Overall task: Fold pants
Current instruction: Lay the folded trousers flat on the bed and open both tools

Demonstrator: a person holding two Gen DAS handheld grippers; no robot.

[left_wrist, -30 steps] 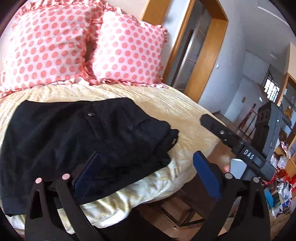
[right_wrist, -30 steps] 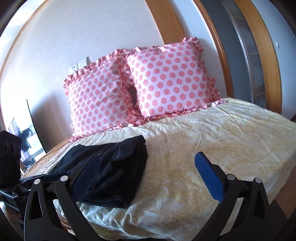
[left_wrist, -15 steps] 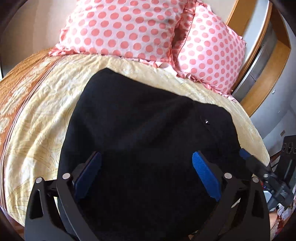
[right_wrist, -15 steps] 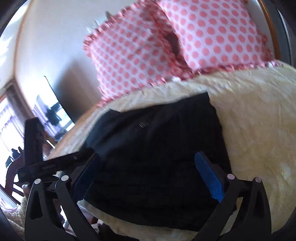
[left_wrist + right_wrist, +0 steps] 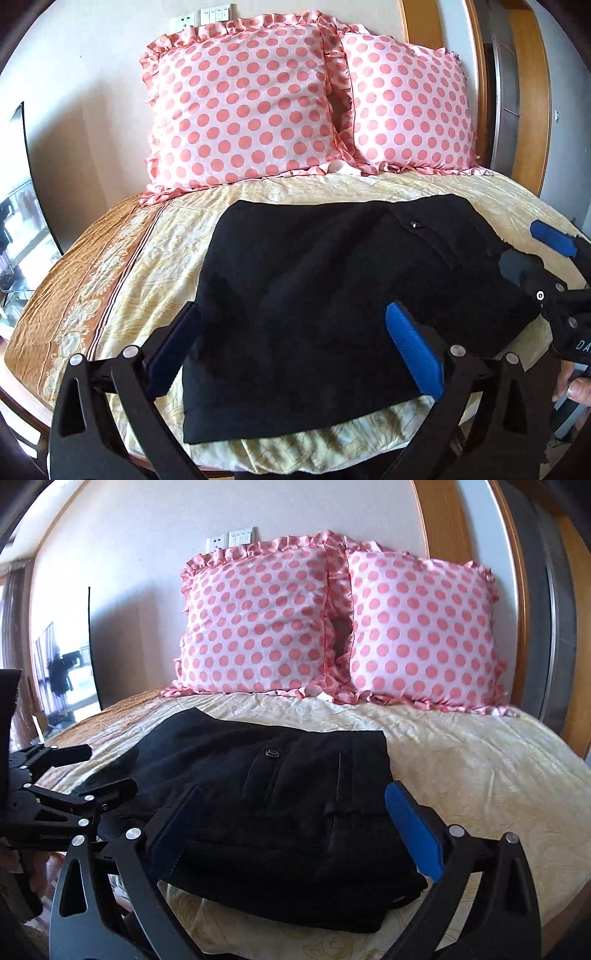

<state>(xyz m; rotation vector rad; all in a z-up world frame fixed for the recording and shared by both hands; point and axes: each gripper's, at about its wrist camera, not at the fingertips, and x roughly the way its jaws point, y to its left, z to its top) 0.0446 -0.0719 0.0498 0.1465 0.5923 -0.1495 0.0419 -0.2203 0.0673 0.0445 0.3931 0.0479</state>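
Note:
Black pants [image 5: 332, 306] lie folded in a flat rectangle on the yellow bedspread [image 5: 147, 266], near the front edge of the bed. A small button shows on the pants in the right wrist view [image 5: 273, 812]. My left gripper [image 5: 295, 343] is open and empty, its blue pads [image 5: 413, 354] just above the pants' front part. My right gripper [image 5: 291, 823] is open and empty, hovering over the pants' near right end. The right gripper also shows in the left wrist view [image 5: 539, 258] at the pants' right edge. The left gripper shows in the right wrist view [image 5: 85, 771] at the left.
Two pink polka-dot pillows [image 5: 251, 107] [image 5: 406, 107] lean against the wall at the head of the bed. A wooden door frame [image 5: 521, 92] stands on the right. A mirror or screen [image 5: 66, 668] stands to the left of the bed.
Both grippers have swung from looking across the bed to facing the pillows and drawn back a little from the pants. The pants lie the same way, folded.

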